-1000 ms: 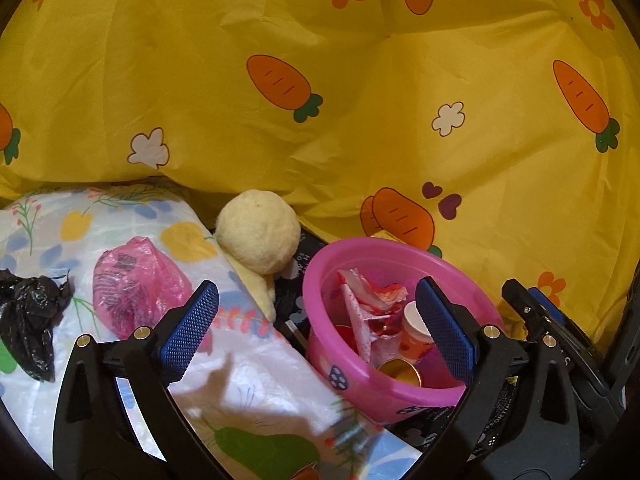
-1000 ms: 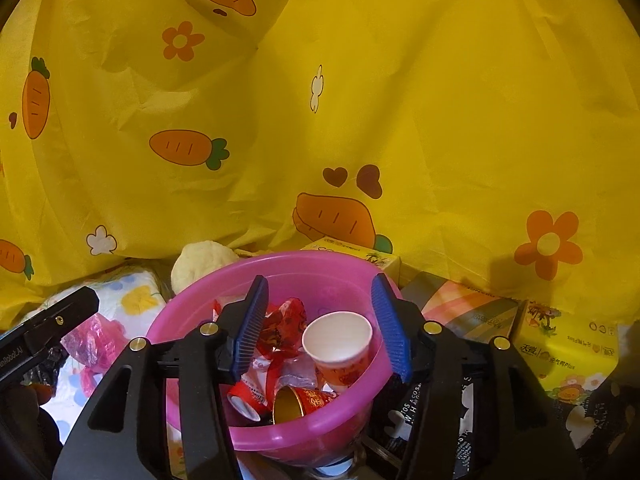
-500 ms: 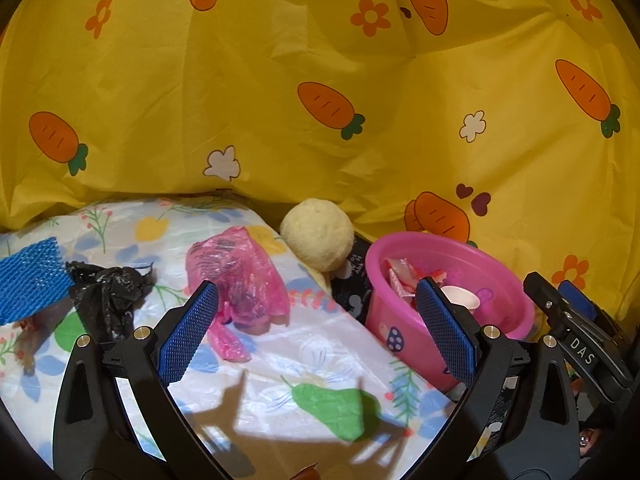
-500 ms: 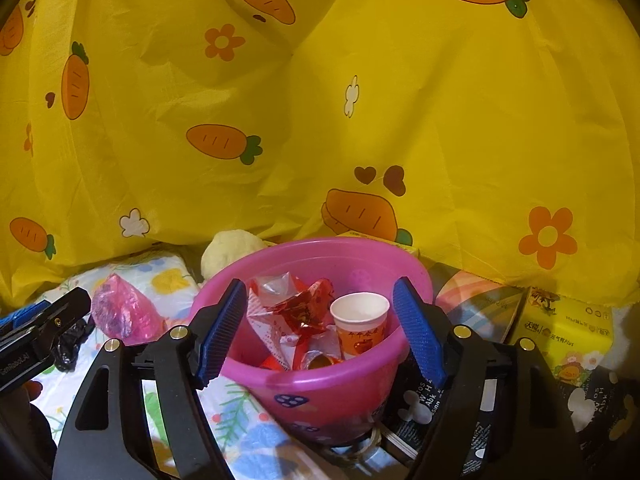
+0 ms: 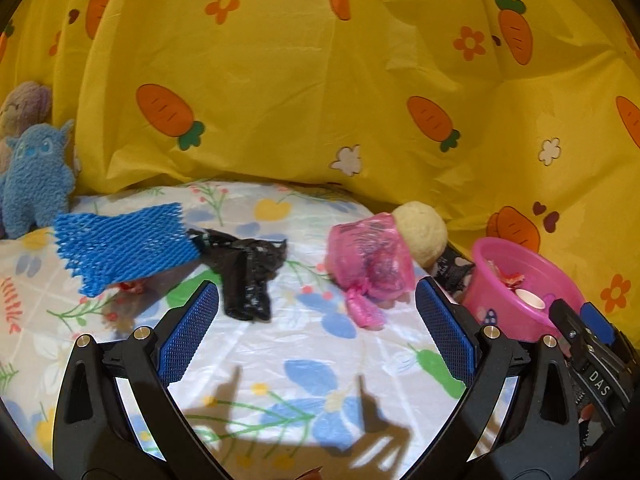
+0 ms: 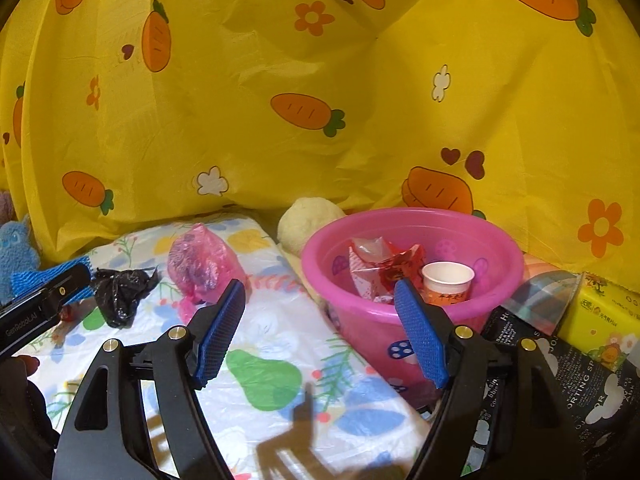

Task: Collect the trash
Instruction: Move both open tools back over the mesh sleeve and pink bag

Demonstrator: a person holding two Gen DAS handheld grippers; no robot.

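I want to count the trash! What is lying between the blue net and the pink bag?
A crumpled black bag lies on the sheet between the blue net and the pink bag. It touches the net's edge. The left wrist view shows this best.

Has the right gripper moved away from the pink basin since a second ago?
Yes. The right gripper has backed off and shifted left: the pink basin was framed between its open, empty fingers and now sits to their right.
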